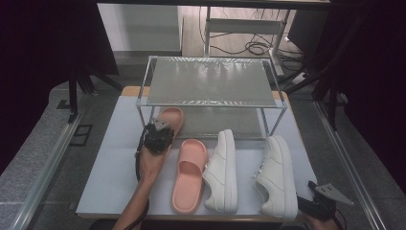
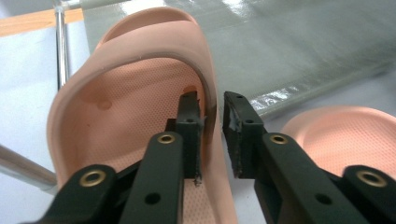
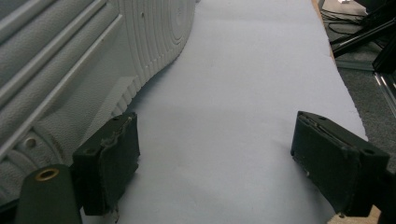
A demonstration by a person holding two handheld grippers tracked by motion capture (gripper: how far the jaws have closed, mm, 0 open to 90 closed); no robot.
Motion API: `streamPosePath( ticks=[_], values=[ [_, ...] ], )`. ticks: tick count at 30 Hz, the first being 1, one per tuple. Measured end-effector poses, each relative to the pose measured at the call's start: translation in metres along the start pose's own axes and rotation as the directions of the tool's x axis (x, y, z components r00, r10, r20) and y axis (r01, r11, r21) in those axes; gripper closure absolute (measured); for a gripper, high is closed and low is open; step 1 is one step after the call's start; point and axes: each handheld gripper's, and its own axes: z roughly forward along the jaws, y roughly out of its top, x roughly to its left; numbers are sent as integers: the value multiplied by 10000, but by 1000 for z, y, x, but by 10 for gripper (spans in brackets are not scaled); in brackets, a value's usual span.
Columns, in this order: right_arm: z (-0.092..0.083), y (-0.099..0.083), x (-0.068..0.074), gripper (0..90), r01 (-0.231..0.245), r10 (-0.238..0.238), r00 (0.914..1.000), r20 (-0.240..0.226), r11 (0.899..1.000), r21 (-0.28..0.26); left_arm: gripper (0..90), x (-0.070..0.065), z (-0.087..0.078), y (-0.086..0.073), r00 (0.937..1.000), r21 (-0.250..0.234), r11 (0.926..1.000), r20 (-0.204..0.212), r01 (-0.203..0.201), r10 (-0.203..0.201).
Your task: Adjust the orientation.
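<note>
A pink slipper (image 1: 171, 117) (image 2: 130, 93) lies with its toe on the lower shelf of a metal rack (image 1: 206, 81). My left gripper (image 1: 163, 128) (image 2: 211, 98) straddles the slipper's right side wall, one jaw inside and one outside. A thin gap shows beside each pad, so the jaws stand open around the wall. The second pink slipper (image 1: 189, 175) (image 2: 336, 135) lies on the table to the right. My right gripper (image 1: 309, 203) (image 3: 215, 149) rests wide open at the table's front right, beside a white sneaker (image 1: 277, 175) (image 3: 93, 56), with nothing between its jaws.
Another white sneaker (image 1: 222, 170) lies between the second slipper and the right sneaker. The rack's upper shelf (image 1: 206, 93) hangs over the lower one, with thin posts at the corners. A pale mat (image 1: 115, 158) covers the table. Cables and stands sit behind.
</note>
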Motion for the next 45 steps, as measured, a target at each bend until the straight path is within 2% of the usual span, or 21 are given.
streamPosePath(
  ticks=[4,11,23,26,33,39,41,44,45],
  values=[
    [0,0,0,154,8,-8,10000,13,10000,26,703,1,-6,0,9998,-21,10000,212,65,-65],
    [0,0,0,155,3,-3,10000,19,10000,15,611,5,-26,-4,9979,74,9999,638,-141,136],
    [0,0,0,155,-8,8,10000,29,10000,-1,596,14,-64,-30,9936,8,9988,1013,-496,492],
    [0,0,0,154,-11,11,10000,31,10000,-1,616,17,-73,-38,9922,-63,9984,1106,-563,567],
    [0,0,0,155,-19,19,10000,28,10000,-2,727,20,-92,-58,9903,-19,9967,1136,-810,806],
    [0,0,0,155,-39,39,10000,31,10000,-10,816,24,-98,-75,9913,167,9971,1098,-745,722],
    [0,0,0,154,-38,38,10000,32,10000,-12,843,26,-99,-85,9917,312,9969,1090,-727,689],
    [0,0,0,154,-38,38,10000,33,10000,-14,862,27,-99,-92,9915,400,9965,1100,-738,690],
    [0,0,0,155,-38,38,10000,32,10000,-15,868,27,-98,-99,9921,423,9969,1095,-664,614]
  ],
)
